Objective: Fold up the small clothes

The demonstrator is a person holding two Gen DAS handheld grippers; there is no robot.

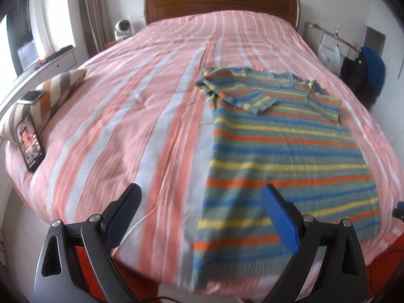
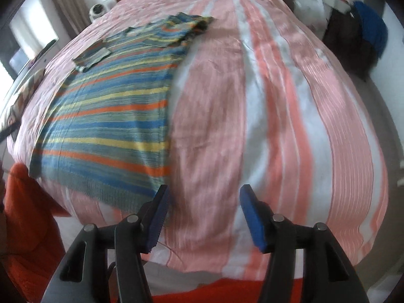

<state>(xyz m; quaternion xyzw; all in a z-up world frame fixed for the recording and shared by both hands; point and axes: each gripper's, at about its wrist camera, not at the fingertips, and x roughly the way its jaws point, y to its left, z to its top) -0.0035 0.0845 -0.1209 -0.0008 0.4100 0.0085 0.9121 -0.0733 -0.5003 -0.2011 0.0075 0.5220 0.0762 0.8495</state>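
A small striped T-shirt (image 1: 282, 151) in blue, yellow, orange and grey-green lies flat on the bed, its hem toward me and both sleeves folded in over the chest. The right wrist view has the same T-shirt (image 2: 108, 116) at the left. My left gripper (image 1: 202, 197) hangs above the bed near the shirt's lower left corner, jaws wide open, nothing between them. My right gripper (image 2: 204, 197) hovers open just right of the shirt's hem corner, holding nothing; its left finger (image 2: 157, 217) overlaps the hem edge in the picture.
The bed (image 1: 126, 116) has a pink, white and pale blue striped cover and a wooden headboard (image 1: 219, 2). A striped pillow (image 1: 48, 96) with a phone (image 1: 29, 144) leaning on it lies at the left edge. Dark and blue clothes (image 1: 366, 73) hang at the right wall.
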